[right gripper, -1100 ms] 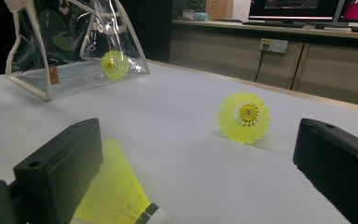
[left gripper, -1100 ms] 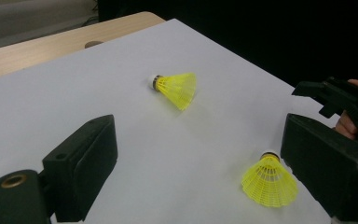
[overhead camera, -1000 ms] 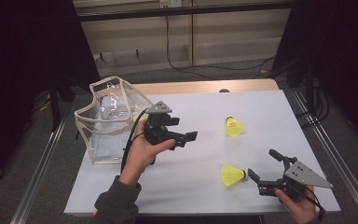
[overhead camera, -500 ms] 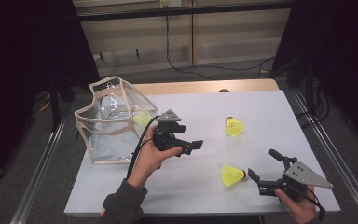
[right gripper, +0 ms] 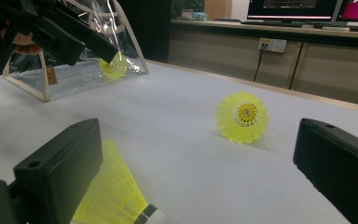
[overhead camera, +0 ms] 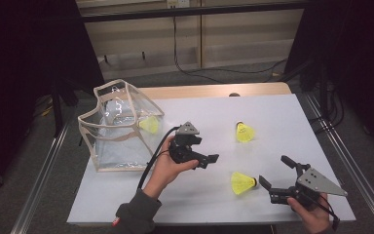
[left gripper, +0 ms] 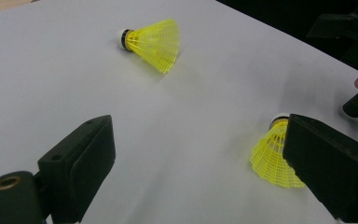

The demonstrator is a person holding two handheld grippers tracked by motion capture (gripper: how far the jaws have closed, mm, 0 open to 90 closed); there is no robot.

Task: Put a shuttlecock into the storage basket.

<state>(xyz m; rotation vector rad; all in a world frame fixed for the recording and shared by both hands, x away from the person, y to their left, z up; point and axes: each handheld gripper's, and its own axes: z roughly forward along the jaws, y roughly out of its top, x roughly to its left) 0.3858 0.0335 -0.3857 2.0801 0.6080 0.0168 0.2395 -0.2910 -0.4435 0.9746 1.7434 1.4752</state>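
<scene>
When reaching for the near shuttlecock (overhead camera: 242,183), lying sideways on the smooth white table (overhead camera: 282,122) at near right, looked smartest to ease the right gripper (overhead camera: 274,171) in, jaws wide and empty, and pinch the firm cork tip rather than the springy yellow mesh skirt. Had the left gripper (overhead camera: 208,161) wide and empty too, mid-table. Spotted another shuttlecock (overhead camera: 244,132) farther off, plus one (overhead camera: 149,124) inside the clear floppy bag (overhead camera: 119,129) at left.

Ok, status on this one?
Left gripper open, empty, mid-table. Right gripper open beside near shuttlecock. One shuttlecock in clear bag. Nothing blocking.
</scene>
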